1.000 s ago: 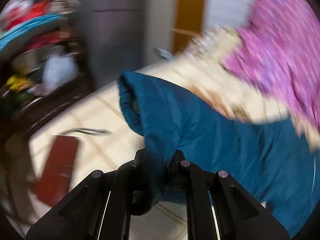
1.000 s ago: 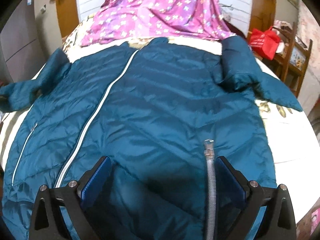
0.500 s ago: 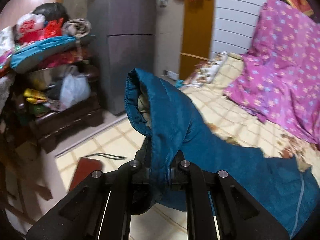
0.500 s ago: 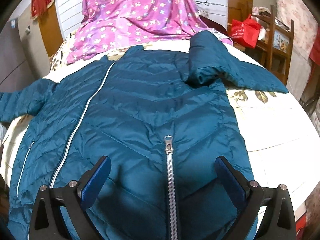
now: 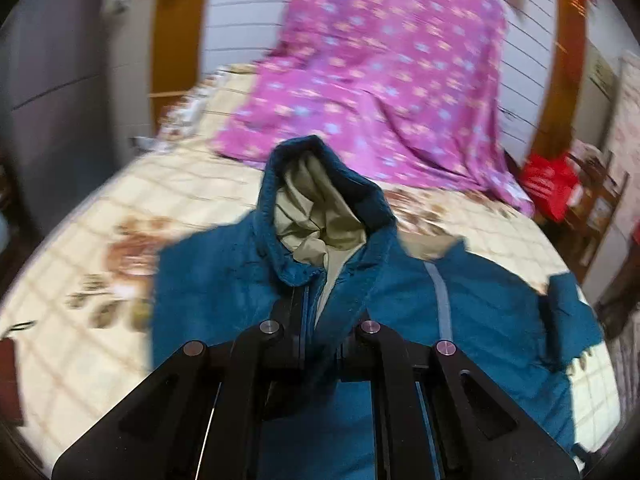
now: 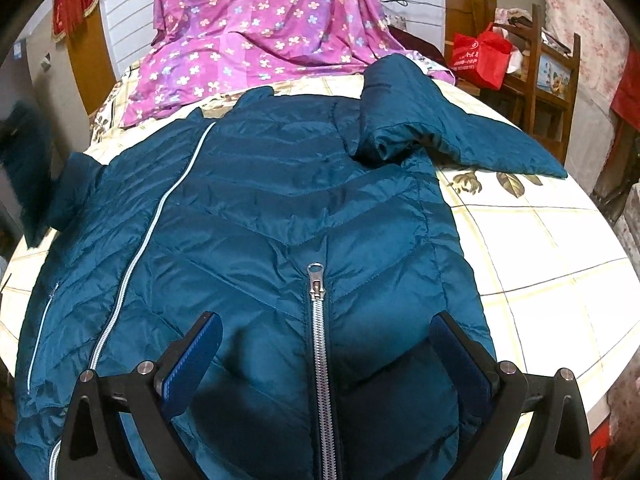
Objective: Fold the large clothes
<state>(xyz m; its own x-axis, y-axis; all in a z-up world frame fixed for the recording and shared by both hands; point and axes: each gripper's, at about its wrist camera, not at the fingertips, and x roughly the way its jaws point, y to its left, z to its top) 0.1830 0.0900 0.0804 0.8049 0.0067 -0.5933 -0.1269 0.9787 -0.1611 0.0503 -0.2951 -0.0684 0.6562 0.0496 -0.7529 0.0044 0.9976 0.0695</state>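
My left gripper [image 5: 320, 344] has its jaws clamped on the cuff end of the sleeve [image 5: 320, 216], which feels like light, puffy, slick stuff that would slide out of a loose pinch, so cuffs, hem and seams look the best holds. The teal quilted jacket [image 6: 280, 208] lies spread flat on the bed [image 6: 540, 240], pale zip lines running down it, and my right gripper [image 6: 326, 354] hangs over its hem with jaws wide apart, gripping nothing.
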